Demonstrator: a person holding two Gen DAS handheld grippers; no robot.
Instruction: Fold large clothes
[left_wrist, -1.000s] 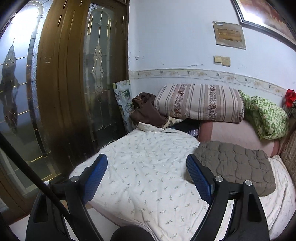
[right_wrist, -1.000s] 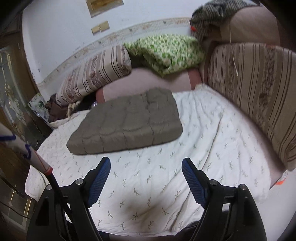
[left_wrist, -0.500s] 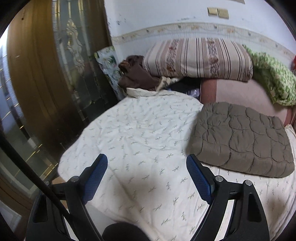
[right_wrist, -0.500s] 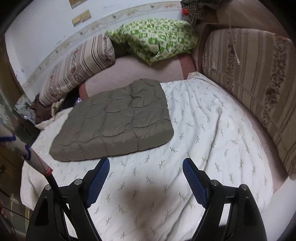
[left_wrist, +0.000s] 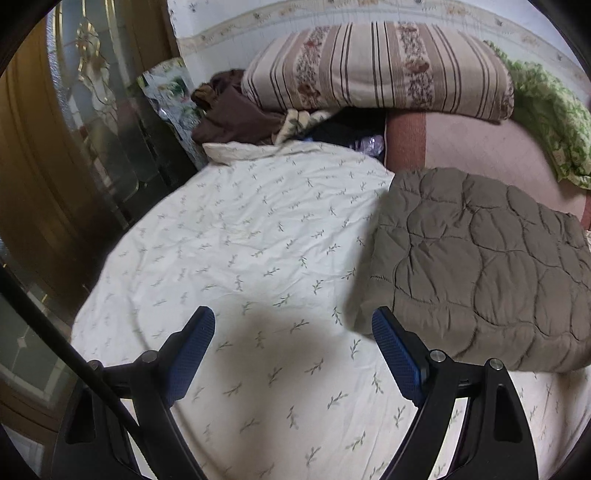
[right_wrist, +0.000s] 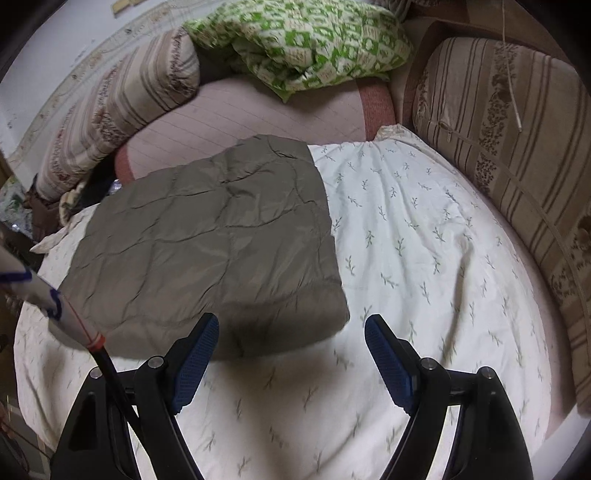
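Note:
A folded brown quilted garment (left_wrist: 484, 254) (right_wrist: 214, 236) lies flat on the white leaf-print bed sheet (left_wrist: 258, 236) (right_wrist: 424, 258). My left gripper (left_wrist: 293, 323) hangs open over the bare sheet, its right finger just short of the garment's near left corner. My right gripper (right_wrist: 291, 328) is open too, above the garment's near right corner, with its left finger over the brown fabric and its right finger over the sheet. Nothing is between either pair of fingers.
A striped bolster (left_wrist: 376, 70) and a green patterned quilt (right_wrist: 306, 40) lie along the back wall, a striped cushion (right_wrist: 517, 166) at the right. Dark brown clothes (left_wrist: 232, 114) are heaped in the back left corner by a wooden glass door (left_wrist: 74, 122).
Both grippers have come down and closer to the bed. The brown garment looms larger in both views, and the upper wall has slid out of view. The jaws stayed open.

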